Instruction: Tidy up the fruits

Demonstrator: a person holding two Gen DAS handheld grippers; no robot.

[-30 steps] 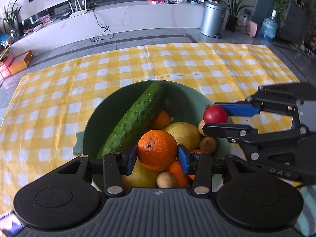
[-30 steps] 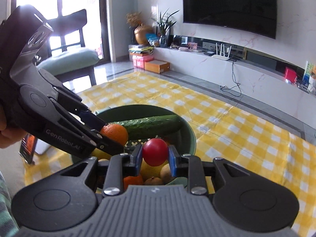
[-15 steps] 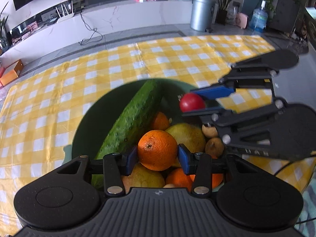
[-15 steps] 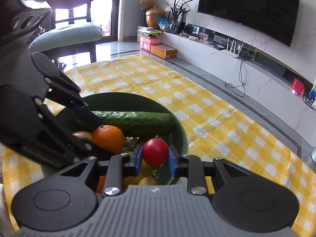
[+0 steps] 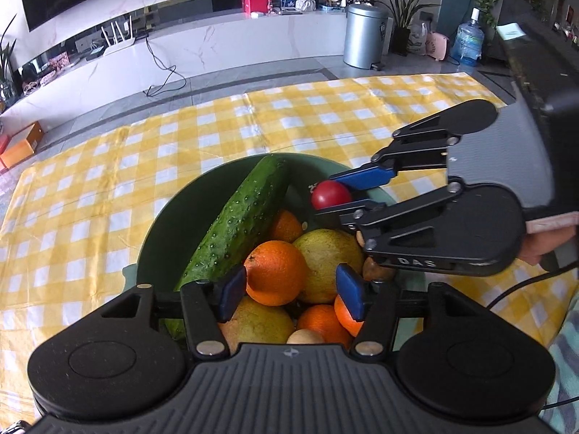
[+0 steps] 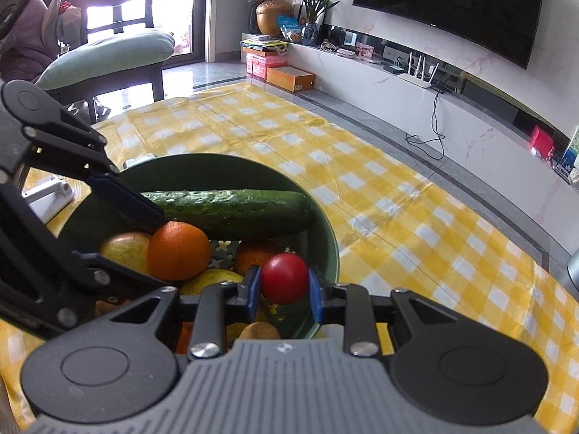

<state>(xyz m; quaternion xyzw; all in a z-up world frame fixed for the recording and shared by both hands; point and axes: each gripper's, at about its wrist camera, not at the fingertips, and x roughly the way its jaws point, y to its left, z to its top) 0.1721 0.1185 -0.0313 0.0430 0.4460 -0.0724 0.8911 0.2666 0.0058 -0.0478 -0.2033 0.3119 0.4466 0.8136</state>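
- Now, left wrist view: the left hand-held gripper (image 5: 291, 291) has just been opening; its blue pads stand clear of the orange (image 5: 275, 273), which rests on the fruit pile in the green bowl (image 5: 181, 217) instead of being pinched as a second ago. That reads as a finished drop.
- Right wrist view: the right hand-held gripper (image 6: 284, 288) clamps the red tomato (image 6: 284, 278), low inside the bowl's 3 o'clock rim; its release looks next.

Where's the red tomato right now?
Red tomato sits clamped in the right gripper, over the green bowl's right rim, just right of the cucumber in the left view.
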